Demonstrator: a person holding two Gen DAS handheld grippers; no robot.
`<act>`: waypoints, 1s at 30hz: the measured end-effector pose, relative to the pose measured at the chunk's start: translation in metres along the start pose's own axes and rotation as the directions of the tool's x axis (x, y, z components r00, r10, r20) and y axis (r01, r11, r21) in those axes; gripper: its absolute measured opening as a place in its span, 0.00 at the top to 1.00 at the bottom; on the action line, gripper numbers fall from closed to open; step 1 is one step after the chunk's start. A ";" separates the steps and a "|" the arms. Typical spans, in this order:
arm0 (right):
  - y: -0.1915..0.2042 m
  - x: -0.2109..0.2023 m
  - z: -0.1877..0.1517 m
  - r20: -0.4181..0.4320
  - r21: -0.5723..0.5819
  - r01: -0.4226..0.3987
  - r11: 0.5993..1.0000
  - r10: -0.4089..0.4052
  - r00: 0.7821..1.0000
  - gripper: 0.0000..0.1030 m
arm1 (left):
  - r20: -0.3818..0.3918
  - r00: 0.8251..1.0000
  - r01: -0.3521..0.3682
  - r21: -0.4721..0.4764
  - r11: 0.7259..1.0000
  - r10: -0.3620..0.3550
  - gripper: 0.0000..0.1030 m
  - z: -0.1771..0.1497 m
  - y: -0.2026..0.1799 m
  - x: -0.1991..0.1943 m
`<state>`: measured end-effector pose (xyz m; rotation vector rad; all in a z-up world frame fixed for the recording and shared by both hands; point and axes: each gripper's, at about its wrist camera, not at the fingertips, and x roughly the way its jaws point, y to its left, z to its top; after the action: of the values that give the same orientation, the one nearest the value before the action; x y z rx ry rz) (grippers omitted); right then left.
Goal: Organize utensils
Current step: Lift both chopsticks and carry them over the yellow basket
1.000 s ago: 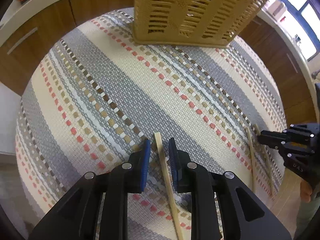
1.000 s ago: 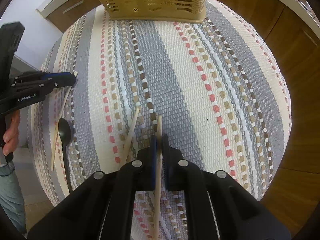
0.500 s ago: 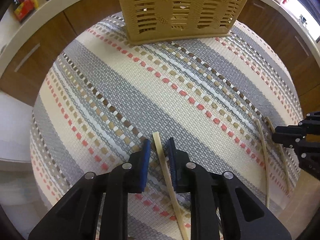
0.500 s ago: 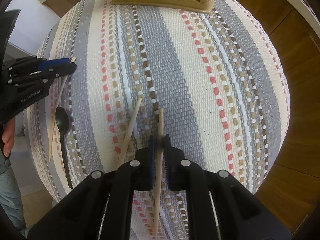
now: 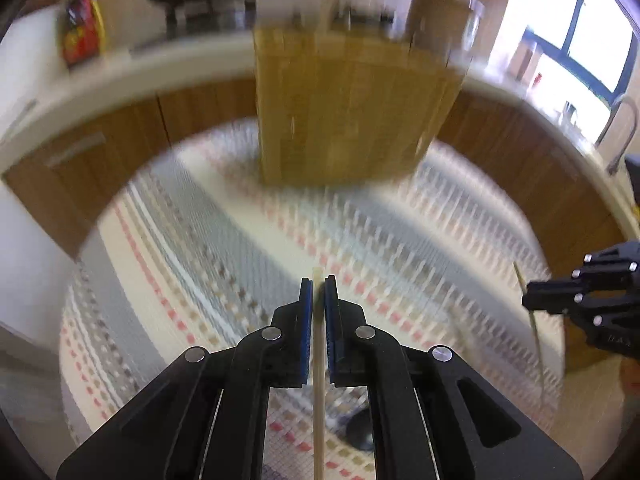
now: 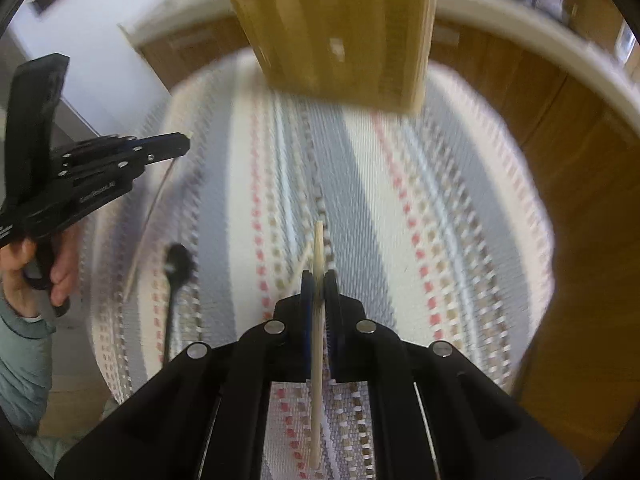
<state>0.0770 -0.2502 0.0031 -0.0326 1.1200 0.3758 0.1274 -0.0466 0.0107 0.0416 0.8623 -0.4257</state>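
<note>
Two pale wooden chopsticks are held above the striped tablecloth (image 5: pixel 192 240). My left gripper (image 5: pixel 319 284) has its blue pads closing tight on one chopstick (image 5: pixel 318 400), which runs back between the fingers. My right gripper (image 6: pixel 319 276) is likewise closing on the other chopstick (image 6: pixel 317 240), whose tip sticks out past the pads. Each gripper shows in the other's view: the right gripper (image 5: pixel 528 300) at the right edge, the left gripper (image 6: pixel 186 146) at the left with a hand (image 6: pixel 24 256) on it. The slatted yellow basket (image 5: pixel 348 112) stands at the far end, blurred.
A black spoon (image 6: pixel 178 264) lies on the cloth near the left edge, and a loose chopstick (image 6: pixel 302 264) lies just left of my right fingers. Wooden cabinets (image 5: pixel 120 136) with a white counter curve around the far side of the round table.
The left jaws have shut on the chopstick that lay between them. Both grippers have risen off the cloth with their chopsticks and tipped up toward the basket; the picture is now motion-blurred.
</note>
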 end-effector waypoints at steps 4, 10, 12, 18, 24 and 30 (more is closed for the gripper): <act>0.010 -0.048 -0.005 0.178 -0.032 0.006 0.999 -0.001 0.984 0.96 | 0.213 0.977 0.004 -0.018 1.000 0.000 0.97 0.011 -0.004 -0.049; 0.019 -0.099 0.014 0.395 -0.046 0.024 0.999 -0.004 0.918 0.96 | 0.497 0.865 -0.034 -0.068 0.997 0.064 0.96 0.033 -0.008 -0.103; 0.021 -0.121 0.023 0.482 -0.050 0.036 0.998 -0.007 0.876 0.96 | 0.553 0.830 -0.035 -0.075 0.997 0.071 0.96 0.044 -0.011 -0.114; 0.017 -0.159 0.069 0.666 0.003 0.062 0.998 -0.048 0.745 0.96 | 0.693 0.717 0.004 -0.103 0.995 0.069 0.96 0.083 -0.019 -0.139; -0.010 -0.162 0.123 0.760 0.093 0.058 0.994 -0.108 0.641 0.96 | 0.776 0.627 0.043 -0.127 0.991 0.072 0.96 0.125 -0.011 -0.133; -0.035 -0.137 0.170 0.799 0.140 0.004 0.990 -0.116 0.590 0.96 | 0.832 0.544 -0.003 -0.122 0.993 0.104 0.96 0.157 -0.005 -0.111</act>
<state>0.1837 -0.2845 0.1934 0.2011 0.2119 0.2090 0.1757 -0.0452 0.1967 -0.2294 -0.0970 -0.2820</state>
